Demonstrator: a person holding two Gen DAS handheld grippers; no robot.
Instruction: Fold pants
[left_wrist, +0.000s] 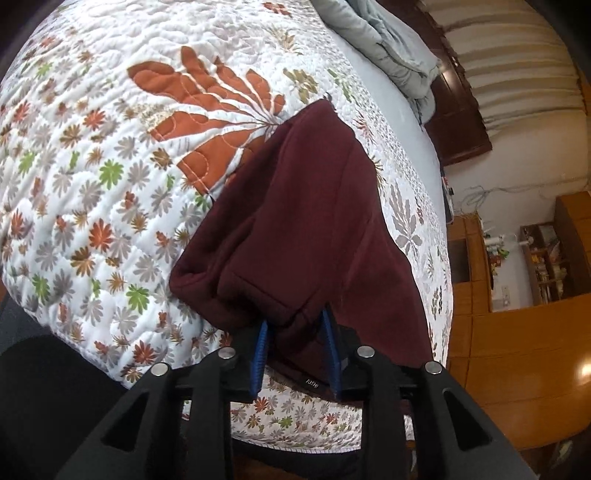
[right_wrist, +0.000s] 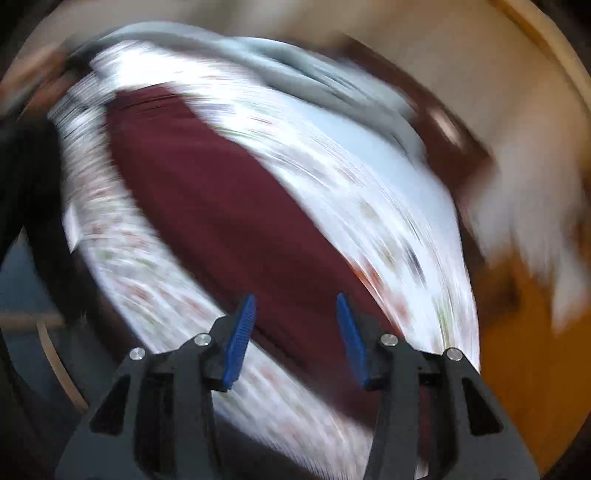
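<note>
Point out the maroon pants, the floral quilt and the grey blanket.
maroon pants (left_wrist: 295, 221): left wrist view, middle of the folded fabric.
floral quilt (left_wrist: 110, 177): left wrist view, bare patch left of the pants.
grey blanket (left_wrist: 391, 40): left wrist view, crumpled folds at the top.

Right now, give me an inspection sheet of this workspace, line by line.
Surface: floral quilt on a bed.
Job's things: maroon pants lying folded on the quilt, one end at the near edge.
Clutter: bunched grey blanket at the far end.
Grippers: left gripper has pants fabric between its fingers, grip unclear; right gripper open above the pants, that view blurred.
Cables: thin wires on the wall.
Surroundings: wooden cabinets, cluttered shelf.
</note>
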